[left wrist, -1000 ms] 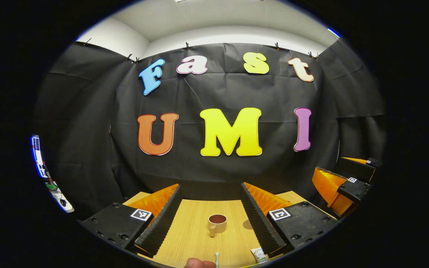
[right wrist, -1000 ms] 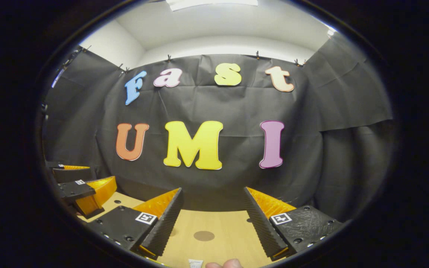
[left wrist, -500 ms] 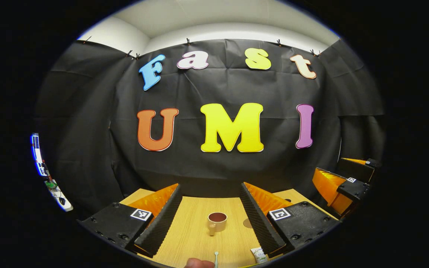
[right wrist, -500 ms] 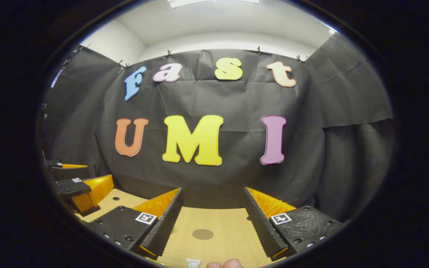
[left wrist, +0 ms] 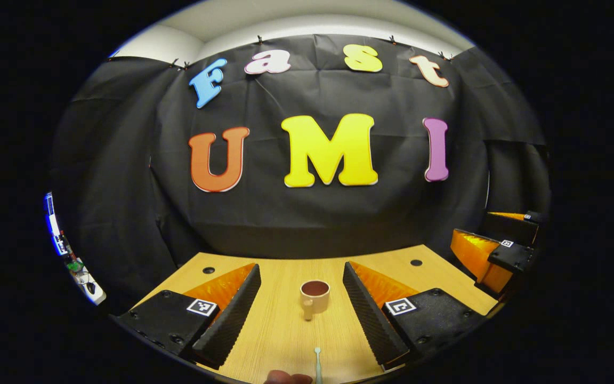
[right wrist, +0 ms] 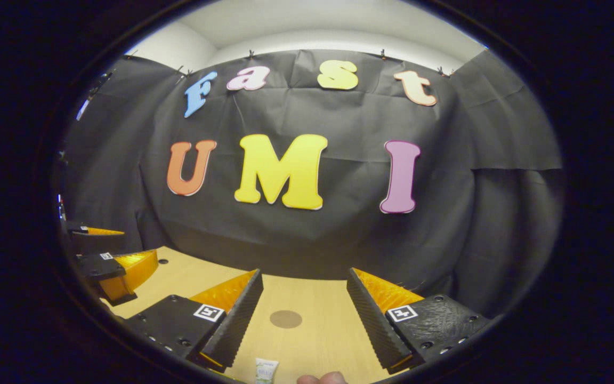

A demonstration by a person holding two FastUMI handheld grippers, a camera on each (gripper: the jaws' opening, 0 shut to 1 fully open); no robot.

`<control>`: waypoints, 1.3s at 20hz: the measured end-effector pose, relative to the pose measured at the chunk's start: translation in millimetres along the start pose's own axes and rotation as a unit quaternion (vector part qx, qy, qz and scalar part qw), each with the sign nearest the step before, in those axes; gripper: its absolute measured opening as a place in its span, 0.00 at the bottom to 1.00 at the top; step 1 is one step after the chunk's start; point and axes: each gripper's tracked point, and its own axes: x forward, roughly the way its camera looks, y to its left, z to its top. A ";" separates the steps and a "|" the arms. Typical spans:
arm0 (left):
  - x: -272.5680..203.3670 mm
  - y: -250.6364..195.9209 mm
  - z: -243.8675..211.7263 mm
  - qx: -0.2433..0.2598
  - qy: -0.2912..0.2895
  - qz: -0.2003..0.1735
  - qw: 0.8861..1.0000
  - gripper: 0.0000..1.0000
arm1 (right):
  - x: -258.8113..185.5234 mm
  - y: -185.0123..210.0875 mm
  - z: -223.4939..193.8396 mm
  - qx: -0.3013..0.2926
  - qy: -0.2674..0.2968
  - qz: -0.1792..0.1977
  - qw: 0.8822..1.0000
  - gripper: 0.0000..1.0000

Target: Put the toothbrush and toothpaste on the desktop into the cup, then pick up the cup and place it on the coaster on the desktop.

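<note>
The toothbrush (left wrist: 317,365) and toothpaste (right wrist: 266,369) lie on the desk (left wrist: 280,330), the cup (left wrist: 314,296) stands empty, the coaster (right wrist: 285,319) bare; nothing is done yet. Left gripper (left wrist: 301,306) and right gripper (right wrist: 304,314) hover with jaws apart, both tipped lower than a second ago, showing more desk.

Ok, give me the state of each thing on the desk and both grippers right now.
Cup: upright on the desk, nothing in it, handle toward the camera.
Toothbrush: lying flat on the desk, untouched.
Toothpaste: lying flat on the desk, untouched.
Coaster: flat on the desk, bare.
Left gripper: open, holding nothing.
Right gripper: open, holding nothing.
</note>
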 end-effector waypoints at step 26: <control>25.3 -30.1 -281.7 -0.053 0.261 0.002 0.964 0.80 | -34.7 -31.1 -189.5 -0.041 0.224 0.001 0.974 0.95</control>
